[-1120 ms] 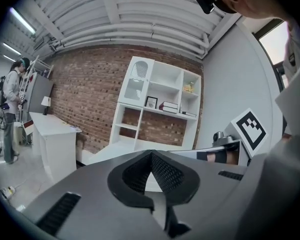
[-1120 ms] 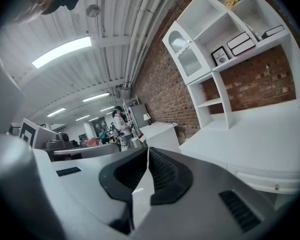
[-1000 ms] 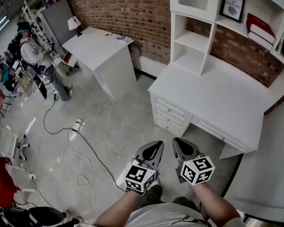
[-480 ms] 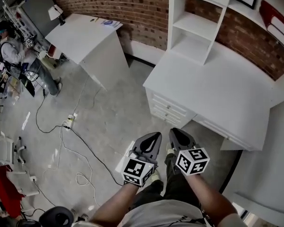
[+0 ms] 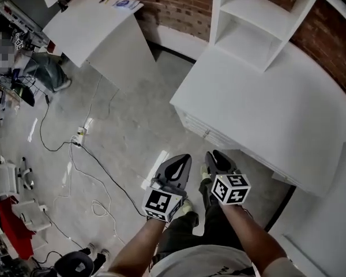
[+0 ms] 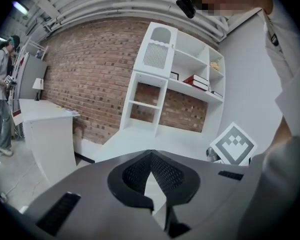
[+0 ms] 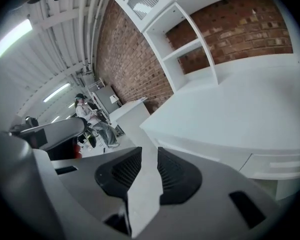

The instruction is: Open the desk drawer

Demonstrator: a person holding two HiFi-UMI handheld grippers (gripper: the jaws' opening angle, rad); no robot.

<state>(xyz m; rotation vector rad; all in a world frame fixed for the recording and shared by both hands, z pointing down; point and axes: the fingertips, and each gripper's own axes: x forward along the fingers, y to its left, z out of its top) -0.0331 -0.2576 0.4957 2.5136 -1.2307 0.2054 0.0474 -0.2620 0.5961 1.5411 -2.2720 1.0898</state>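
The white desk (image 5: 265,108) fills the right of the head view, its stack of drawers (image 5: 203,133) facing me at its near left corner. Both grippers hang side by side just short of that corner, touching nothing. My left gripper (image 5: 183,159) is shut, its tips meeting (image 6: 150,153) with nothing between them. My right gripper (image 5: 214,156) has its jaws opening, a clear gap (image 7: 149,151) showing between the pads and nothing in it. In the right gripper view the desk front (image 7: 215,149) and a wide drawer (image 7: 280,165) lie just ahead.
A white shelf hutch (image 5: 259,16) stands on the desk against the brick wall. Another white table (image 5: 98,25) stands at the back left. Cables (image 5: 98,178) and a power strip (image 5: 78,138) lie on the concrete floor at the left. A person (image 6: 0,99) stands far off.
Both grippers came down and forward toward the desk's drawer corner, and the desk now looms closer. The right jaws, closed before, have parted.
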